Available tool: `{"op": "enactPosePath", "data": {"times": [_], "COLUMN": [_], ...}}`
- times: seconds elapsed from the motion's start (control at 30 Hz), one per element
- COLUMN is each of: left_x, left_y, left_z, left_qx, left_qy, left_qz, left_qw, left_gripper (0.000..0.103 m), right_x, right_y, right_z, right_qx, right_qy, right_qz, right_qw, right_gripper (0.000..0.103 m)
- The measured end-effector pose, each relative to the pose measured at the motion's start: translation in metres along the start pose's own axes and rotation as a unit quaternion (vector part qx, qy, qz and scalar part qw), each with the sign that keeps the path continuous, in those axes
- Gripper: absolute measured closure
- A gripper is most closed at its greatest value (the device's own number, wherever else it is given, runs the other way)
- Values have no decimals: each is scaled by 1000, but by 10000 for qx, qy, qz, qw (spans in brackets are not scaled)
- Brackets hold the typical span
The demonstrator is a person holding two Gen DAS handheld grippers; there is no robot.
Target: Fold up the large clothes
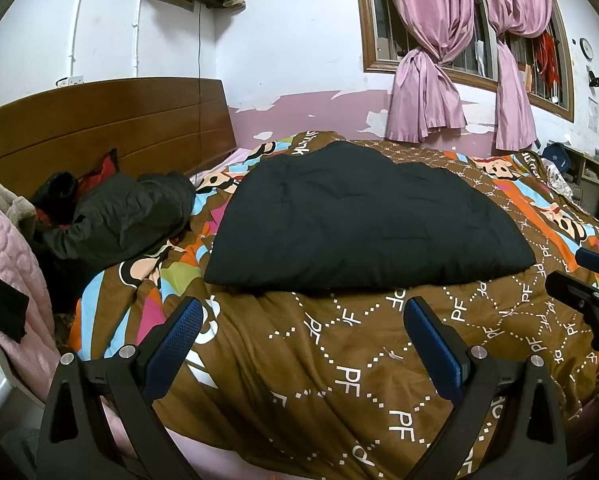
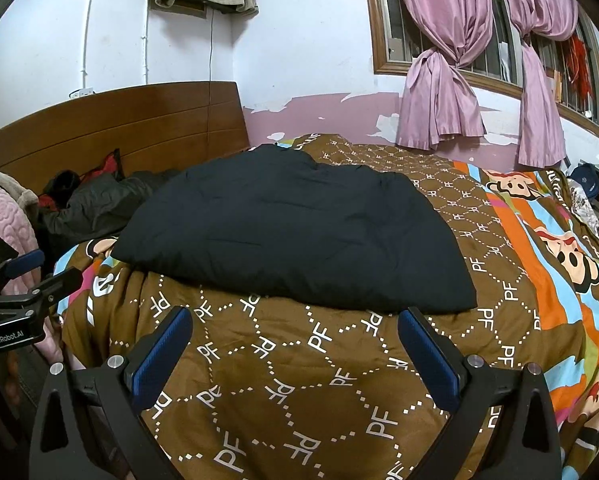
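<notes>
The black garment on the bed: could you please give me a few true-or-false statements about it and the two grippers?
1. The black garment lies on the quilt. True.
2. The left gripper is shut on the garment. False: its jaws are open and empty, short of the garment's near edge.
3. The right gripper has open jaws over the quilt. True.
4. The garment hangs from the headboard. False: it lies flat on the bed, apart from the headboard.
5. A dark jacket lies crumpled near the headboard. True.
</notes>
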State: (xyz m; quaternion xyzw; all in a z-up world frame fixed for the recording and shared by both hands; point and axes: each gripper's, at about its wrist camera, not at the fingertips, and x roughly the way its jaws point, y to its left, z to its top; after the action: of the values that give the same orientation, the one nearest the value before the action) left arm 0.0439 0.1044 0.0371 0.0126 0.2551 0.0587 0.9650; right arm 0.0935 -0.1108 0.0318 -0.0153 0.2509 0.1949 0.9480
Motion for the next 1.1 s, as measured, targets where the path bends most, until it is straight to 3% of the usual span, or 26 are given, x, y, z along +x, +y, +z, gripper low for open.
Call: {"op": "enactPosePath", "data": {"times": [1.1], "left_x": [0], "left_y": [-2], "left_z": [-1], "left_qx": [35], "left_qy": [-5], "left_qz": [6], "left_qw": [10000], "left_gripper": [5], "right_x": [0], "right_y": [-1], "right_z": [0], "right_qx": [4], "right_qy": [12], "right_qz": [6], "right_qw": [10000], "right_gripper": [0]}}
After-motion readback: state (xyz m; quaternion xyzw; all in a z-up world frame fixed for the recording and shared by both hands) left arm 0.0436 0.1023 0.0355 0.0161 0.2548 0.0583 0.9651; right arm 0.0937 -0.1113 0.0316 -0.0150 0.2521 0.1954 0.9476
